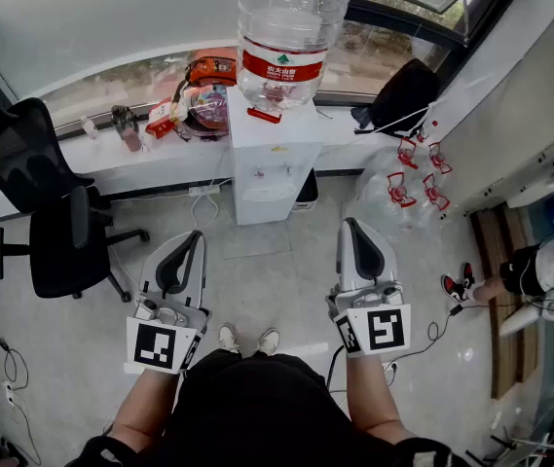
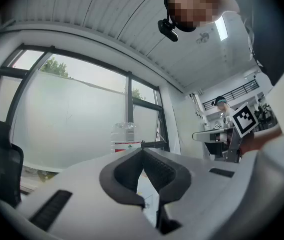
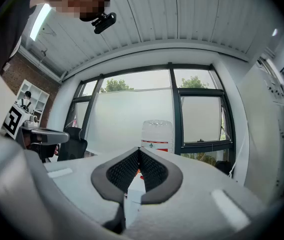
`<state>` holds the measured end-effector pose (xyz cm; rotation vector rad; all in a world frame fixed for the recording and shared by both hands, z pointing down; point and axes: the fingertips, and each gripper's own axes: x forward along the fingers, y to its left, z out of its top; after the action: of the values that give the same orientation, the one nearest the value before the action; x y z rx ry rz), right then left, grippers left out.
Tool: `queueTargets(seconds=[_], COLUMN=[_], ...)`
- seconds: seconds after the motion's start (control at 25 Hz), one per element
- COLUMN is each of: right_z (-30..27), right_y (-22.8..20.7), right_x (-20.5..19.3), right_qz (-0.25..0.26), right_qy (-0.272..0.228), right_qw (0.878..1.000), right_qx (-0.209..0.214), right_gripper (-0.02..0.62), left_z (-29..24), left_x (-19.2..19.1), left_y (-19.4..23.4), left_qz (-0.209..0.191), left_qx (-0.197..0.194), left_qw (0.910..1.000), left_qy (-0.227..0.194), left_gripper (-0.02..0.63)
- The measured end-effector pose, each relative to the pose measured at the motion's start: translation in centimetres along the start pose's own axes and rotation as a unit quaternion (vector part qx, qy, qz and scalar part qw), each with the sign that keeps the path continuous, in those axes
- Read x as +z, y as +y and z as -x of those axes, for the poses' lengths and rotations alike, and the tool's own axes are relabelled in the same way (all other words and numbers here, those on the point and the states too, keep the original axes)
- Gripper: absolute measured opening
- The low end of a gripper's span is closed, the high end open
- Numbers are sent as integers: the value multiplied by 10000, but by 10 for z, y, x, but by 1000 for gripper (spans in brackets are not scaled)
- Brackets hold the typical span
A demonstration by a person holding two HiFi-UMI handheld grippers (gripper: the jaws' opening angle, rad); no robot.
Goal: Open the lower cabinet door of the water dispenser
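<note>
The white water dispenser [image 1: 275, 159] stands against the window counter ahead of me, with a big clear bottle [image 1: 289, 27] on top. Its lower cabinet door [image 1: 268, 200] faces me and looks closed. Both grippers hover over the floor, well short of it. My left gripper [image 1: 197, 235] is shut and holds nothing. The right gripper [image 1: 350, 224] is shut and empty too. In the left gripper view the jaws meet at the left gripper's tip [image 2: 142, 150], with the bottle [image 2: 126, 139] beyond. In the right gripper view the right gripper [image 3: 139, 150] points at the bottle [image 3: 157, 136].
A black office chair [image 1: 53, 212] stands at the left. Snacks and small items [image 1: 199, 95] lie on the window counter. Empty bottles with red handles [image 1: 413, 178] and a black bag [image 1: 405, 90] sit right of the dispenser. A person [image 1: 539, 266] sits at the far right.
</note>
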<state>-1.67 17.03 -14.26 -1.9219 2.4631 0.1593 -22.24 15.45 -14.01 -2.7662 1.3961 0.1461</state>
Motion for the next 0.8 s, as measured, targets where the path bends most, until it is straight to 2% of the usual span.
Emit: queueTargets(seconds=[0.16,0.32,0.56,0.68,0.8], right_z=[4,10,34,45,48], right_y=[-1,-5,-29,-41,-48], right_x=[1,-2,-7,-20,-38], right_qz=[-7,-66,-305,-355,-460], right_qy=[3,4,-86,-17,139], right_qw=[10000,10000,9995,9994,9988], right_qx=[20,46,27,21,25], right_gripper=[5,5,5,5,5], left_z=[2,3,2,1,-2], left_x=[0,-6,-8,-12,-20], left_y=[-3,-6,-28,-36,-41], left_qz=[-25,-235,-105,-169,-64], left_qx=[7,45,90,144,171], left_qw=[10000,9996,9999,9997,9997], left_qy=[37,163,93,99,146], left_gripper=[9,9,9,9,9])
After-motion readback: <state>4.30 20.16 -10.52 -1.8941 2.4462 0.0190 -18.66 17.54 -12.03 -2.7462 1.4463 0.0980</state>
